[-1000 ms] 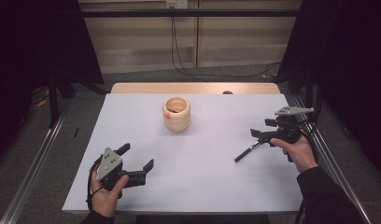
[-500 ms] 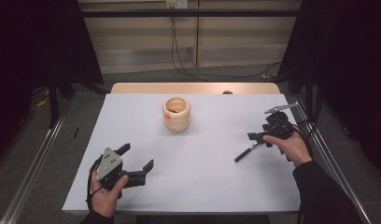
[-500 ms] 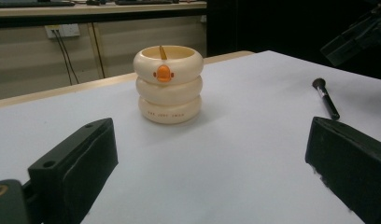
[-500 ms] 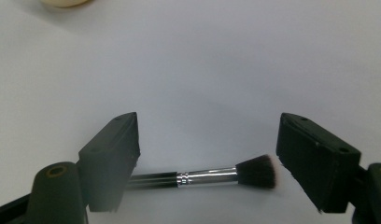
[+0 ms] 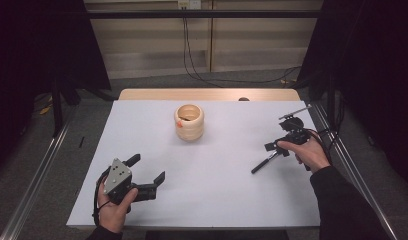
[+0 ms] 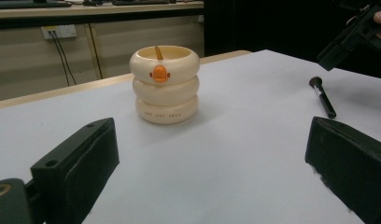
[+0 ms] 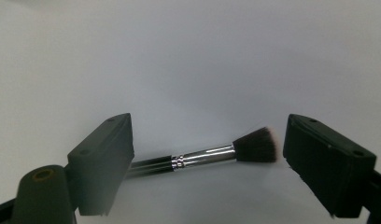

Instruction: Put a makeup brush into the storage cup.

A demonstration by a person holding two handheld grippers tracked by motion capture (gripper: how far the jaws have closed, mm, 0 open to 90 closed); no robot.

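Bristles first: in our right gripper view the slim black makeup brush [image 7: 212, 156] with its shiny metal ferrule lies flat on the white table sheet [image 5: 217, 180], crosswise between our jaws, its dark tuft near one pad and its handle running behind the other. Our right gripper [image 7: 205, 163] hangs just above it with jaws spread wide; they have just been opening, and neither pad presses on the brush. That crosswise lie is what we judge the coming move to turn on: the jaws close along the brush's long axis, so a clean pinch on the thin, round handle would need a turn of the wrist.

From the high view, the brush [image 5: 264, 163] lies at the table's right side, slanting away from our right hand [image 5: 304, 152], well apart from our left gripper [image 5: 147, 172], which rests near the front left with jaws spread and empty. Right is plainly the nearer hand.

Between them, farther back, stands a cream holder [image 5: 189, 122] shaped like three stacked glossy rings, smooth plastic by the look, with a small orange mark on its top ring.
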